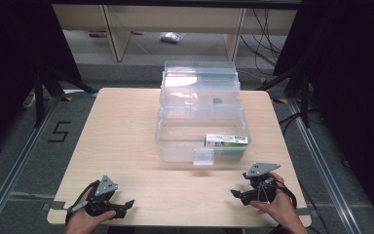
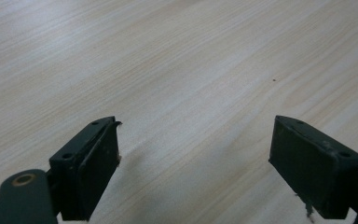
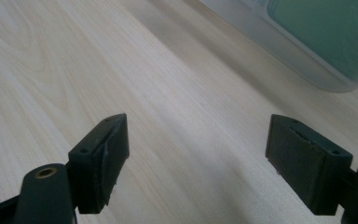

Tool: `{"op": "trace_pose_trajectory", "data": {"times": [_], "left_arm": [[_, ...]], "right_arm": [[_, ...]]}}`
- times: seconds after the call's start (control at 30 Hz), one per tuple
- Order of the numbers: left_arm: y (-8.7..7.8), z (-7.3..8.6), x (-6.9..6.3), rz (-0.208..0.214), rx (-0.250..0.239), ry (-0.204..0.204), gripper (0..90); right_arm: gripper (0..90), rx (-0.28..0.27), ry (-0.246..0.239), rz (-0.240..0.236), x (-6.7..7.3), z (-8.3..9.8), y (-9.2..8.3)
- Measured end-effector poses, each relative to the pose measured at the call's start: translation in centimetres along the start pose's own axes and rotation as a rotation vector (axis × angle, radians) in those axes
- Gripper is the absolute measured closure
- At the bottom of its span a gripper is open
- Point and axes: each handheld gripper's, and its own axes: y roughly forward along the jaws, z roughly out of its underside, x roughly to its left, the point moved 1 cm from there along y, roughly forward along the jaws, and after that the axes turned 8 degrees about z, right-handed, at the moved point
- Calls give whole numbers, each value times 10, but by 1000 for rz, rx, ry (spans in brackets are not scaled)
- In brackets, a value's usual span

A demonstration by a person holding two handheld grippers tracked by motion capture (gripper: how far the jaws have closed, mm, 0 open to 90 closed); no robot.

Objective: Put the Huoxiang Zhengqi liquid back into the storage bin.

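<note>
Meanwhile, at a pale wood table (image 1: 126, 136), a person rests the left gripper (image 1: 126, 204) and right gripper (image 1: 237, 194) near the front edge, both w/ jaws spread wide & holding nothing. Well beyond them stands a clear plastic box (image 1: 199, 109), lid up, w/ a green-and-white carton (image 1: 226, 141) inside at its front right; carton print too small to read. A black "5" (image 1: 58, 131) marks the floor at left.
</note>
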Motion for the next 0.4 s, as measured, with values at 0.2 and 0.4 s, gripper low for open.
{"op": "trace_pose_trajectory", "data": {"times": [0.2, 0.4], "left_arm": [[0, 0, 0, 0, 0, -1, 151], [1, 0, -1, 0, -14, -13, 151]], "right_arm": [[224, -6, -22, 0, 0, 1, 1], [223, 10, 13, -2, 1, 1, 0]]}}
